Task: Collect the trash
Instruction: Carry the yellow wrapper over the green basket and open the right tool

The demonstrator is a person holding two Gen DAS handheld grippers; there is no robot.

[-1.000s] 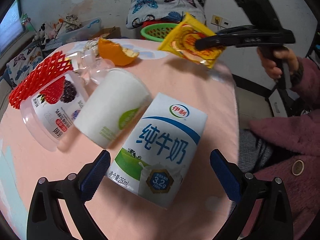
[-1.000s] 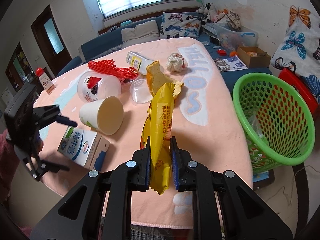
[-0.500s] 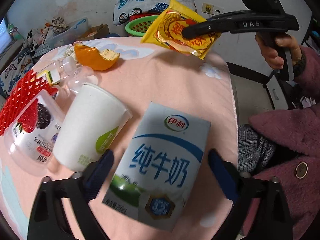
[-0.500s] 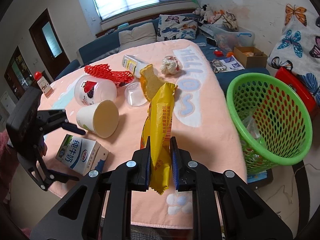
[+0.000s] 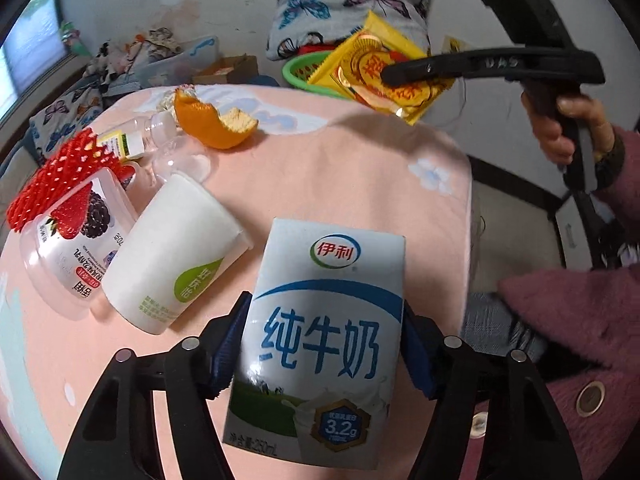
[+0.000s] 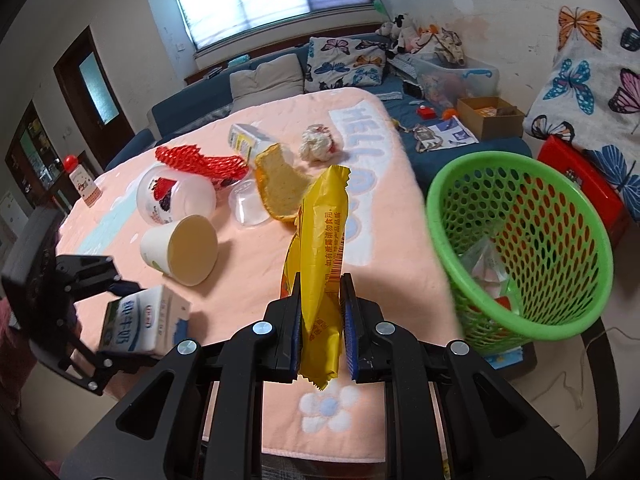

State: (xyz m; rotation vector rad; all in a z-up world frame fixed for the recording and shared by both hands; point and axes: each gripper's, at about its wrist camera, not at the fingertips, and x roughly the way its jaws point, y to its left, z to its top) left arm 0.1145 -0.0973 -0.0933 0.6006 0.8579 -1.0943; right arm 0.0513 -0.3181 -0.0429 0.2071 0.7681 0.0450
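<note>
L gripper (image 5: 322, 344) jaws just been closing round milk carton (image 5: 324, 344), pads touching | R gripper (image 6: 322, 322) clamped on yellow wrapper (image 6: 322, 256); green basket (image 6: 516, 184) near right, some trash in | cup (image 5: 172, 264), peel (image 5: 212, 124) etc left on worktop (image 5: 340, 176)

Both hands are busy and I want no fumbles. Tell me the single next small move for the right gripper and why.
Probably carry the yellow wrapper rightward until it hangs over the green basket, then let go. The right gripper is shut on the wrapper, but it hangs above the pink table cover, short of the basket's rim. The left gripper, whose jaws have just been closing, straddles the milk carton.
</note>
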